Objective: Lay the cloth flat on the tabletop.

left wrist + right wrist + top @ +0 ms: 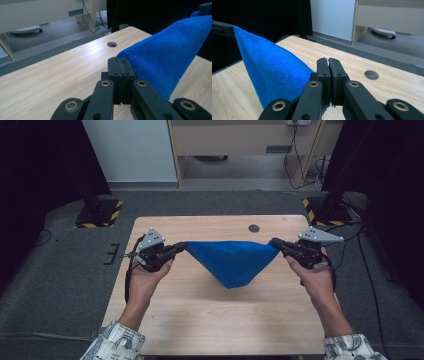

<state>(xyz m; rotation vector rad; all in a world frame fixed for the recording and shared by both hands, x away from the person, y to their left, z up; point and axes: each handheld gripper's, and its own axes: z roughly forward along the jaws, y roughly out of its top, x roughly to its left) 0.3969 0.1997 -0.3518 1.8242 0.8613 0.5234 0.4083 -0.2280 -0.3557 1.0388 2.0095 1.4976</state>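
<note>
A blue terry cloth [231,262] hangs stretched between my two grippers above the wooden table [220,320], sagging to a point in the middle. My left gripper [184,246] is shut on the cloth's left corner, and my right gripper [274,243] is shut on its right corner. In the left gripper view the jaws are pressed together at the left gripper [118,59], with the cloth [165,57] running off to the right. In the right gripper view the right gripper [327,60] is closed the same way, and the cloth [272,70] stretches away to the left.
A round cable hole [254,228] sits near the table's far edge. Two stand bases with yellow-black striped edges [99,213] [325,211] rest on the grey carpet beyond the table's far corners. Light wooden furniture [240,140] and cables stand at the back.
</note>
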